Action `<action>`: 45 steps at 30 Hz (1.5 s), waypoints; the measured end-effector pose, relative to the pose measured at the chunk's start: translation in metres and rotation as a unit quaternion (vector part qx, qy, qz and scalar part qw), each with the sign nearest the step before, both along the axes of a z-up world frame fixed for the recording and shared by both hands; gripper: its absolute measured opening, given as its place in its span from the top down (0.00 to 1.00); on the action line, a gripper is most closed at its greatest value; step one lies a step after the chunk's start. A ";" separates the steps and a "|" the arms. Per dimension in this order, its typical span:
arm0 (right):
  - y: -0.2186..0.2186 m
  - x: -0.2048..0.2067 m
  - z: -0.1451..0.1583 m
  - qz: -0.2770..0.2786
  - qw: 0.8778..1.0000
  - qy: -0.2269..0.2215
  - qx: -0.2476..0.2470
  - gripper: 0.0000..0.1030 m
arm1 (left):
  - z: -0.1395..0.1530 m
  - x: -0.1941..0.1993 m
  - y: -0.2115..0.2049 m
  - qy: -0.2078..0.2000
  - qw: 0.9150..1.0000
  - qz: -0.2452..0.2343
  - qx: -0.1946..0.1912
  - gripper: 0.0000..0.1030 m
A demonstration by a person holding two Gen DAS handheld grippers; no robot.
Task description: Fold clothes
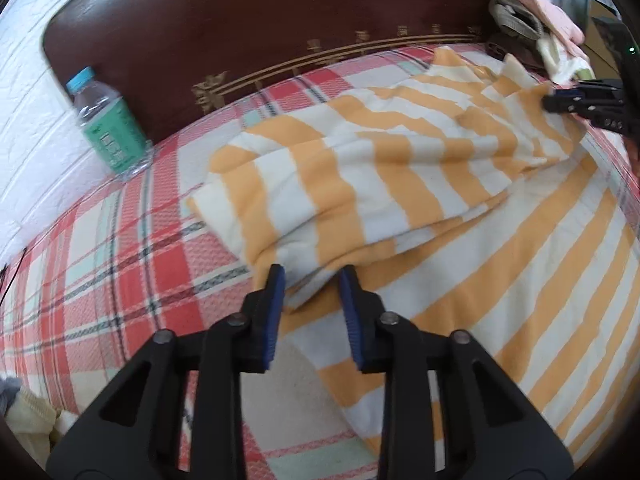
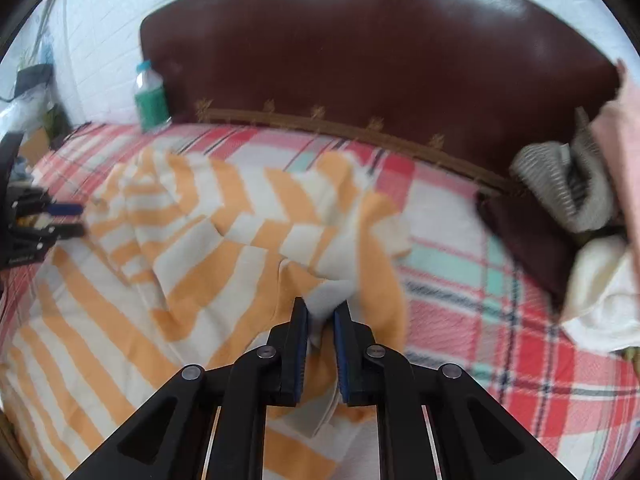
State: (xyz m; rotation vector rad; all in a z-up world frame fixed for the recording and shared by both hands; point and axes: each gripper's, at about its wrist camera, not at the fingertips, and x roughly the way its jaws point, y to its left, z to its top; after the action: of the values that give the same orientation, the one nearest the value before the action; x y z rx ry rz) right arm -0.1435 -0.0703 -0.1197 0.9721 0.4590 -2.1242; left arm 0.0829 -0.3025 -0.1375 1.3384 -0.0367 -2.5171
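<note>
An orange-and-white striped garment (image 1: 360, 184) lies on a red plaid bed sheet (image 1: 120, 264), its upper part folded over the lower. My left gripper (image 1: 312, 280) is open, its jaws either side of the fold's near corner without clamping it. My right gripper (image 2: 322, 312) is shut on a bunched edge of the same garment (image 2: 224, 240) at its right side. The right gripper also shows in the left wrist view (image 1: 560, 98) at the far right. The left gripper shows in the right wrist view (image 2: 74, 220) at the far left.
A water bottle with a green label (image 1: 108, 120) stands at the bed's far left corner by a dark brown headboard (image 1: 280, 20). A pile of other clothes (image 2: 580, 216) lies at the far right. A white brick wall (image 1: 24, 80) is at left.
</note>
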 end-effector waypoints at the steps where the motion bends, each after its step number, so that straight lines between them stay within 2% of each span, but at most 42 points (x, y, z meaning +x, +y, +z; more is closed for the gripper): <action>1: 0.005 -0.006 0.001 -0.009 1.000 -0.016 -0.014 0.88 | -0.001 0.005 -0.006 0.003 1.000 0.016 0.010 0.71; 3: 0.011 -0.013 -0.002 -0.022 0.999 -0.036 -0.024 0.84 | -0.002 0.016 -0.015 0.013 0.999 0.036 0.037 0.71; 5: 0.018 -0.008 -0.003 -0.022 0.998 -0.050 -0.029 0.73 | 0.002 0.033 -0.017 0.041 0.996 0.036 0.074 0.69; 6: 0.024 -0.005 -0.002 -0.026 0.998 -0.052 -0.036 0.62 | 0.005 0.040 -0.016 0.052 0.994 0.033 0.087 0.63; 7: 0.030 0.000 0.000 -0.027 0.997 -0.054 -0.047 0.62 | 0.007 0.048 -0.014 0.061 0.993 0.028 0.099 0.56; 8: 0.036 0.005 0.003 -0.027 0.996 -0.060 -0.058 0.60 | 0.009 0.055 -0.009 0.069 0.991 0.026 0.108 0.39; 9: 0.043 0.011 0.004 -0.031 0.995 -0.067 -0.068 0.58 | 0.011 0.061 -0.004 0.076 0.990 0.025 0.116 0.27; 10: 0.050 0.019 0.006 -0.033 0.993 -0.076 -0.080 0.56 | 0.013 0.068 0.003 0.084 0.988 0.019 0.130 0.25; 12: 0.064 0.034 0.007 -0.026 0.989 -0.103 -0.104 0.55 | 0.014 0.079 0.014 0.091 0.983 0.008 0.157 0.24; 15: 0.086 0.062 0.008 -0.016 0.983 -0.130 -0.132 0.55 | 0.012 0.093 0.034 0.088 0.981 0.000 0.175 0.24; 17: 0.101 0.080 0.009 -0.017 0.979 -0.144 -0.142 0.51 | 0.009 0.105 0.047 0.084 0.978 -0.001 0.193 0.24; 18: 0.108 0.089 0.008 -0.018 0.978 -0.150 -0.146 0.42 | 0.007 0.110 0.052 0.083 0.976 -0.002 0.204 0.24; 19: 0.116 0.098 0.007 -0.022 0.976 -0.157 -0.149 0.29 | 0.005 0.117 0.056 0.081 0.973 -0.001 0.214 0.24; 20: 0.124 0.106 0.005 -0.026 0.974 -0.164 -0.152 0.26 | 0.003 0.124 0.060 0.080 0.972 0.001 0.223 0.24; 25: 0.148 0.140 -0.004 -0.027 0.968 -0.191 -0.161 0.25 | -0.008 0.158 0.081 0.078 0.960 0.016 0.267 0.22; 34: 0.164 0.182 -0.023 -0.019 0.967 -0.208 -0.146 0.24 | -0.013 0.189 0.111 0.073 0.962 0.028 0.260 0.22; 40: 0.173 0.202 -0.029 -0.011 0.966 -0.216 -0.143 0.22 | -0.017 0.208 0.114 0.082 0.955 0.051 0.280 0.22; 45: 0.169 0.210 -0.029 -0.001 0.966 -0.215 -0.141 0.22 | -0.020 0.217 0.116 0.081 0.953 0.055 0.288 0.22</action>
State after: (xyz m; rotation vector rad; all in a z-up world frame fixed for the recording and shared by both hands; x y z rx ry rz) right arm 0.0660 0.0984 -0.1491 1.2170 -0.0590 -1.8420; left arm 0.3004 -0.1861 -0.1572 1.2593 0.8421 -2.6308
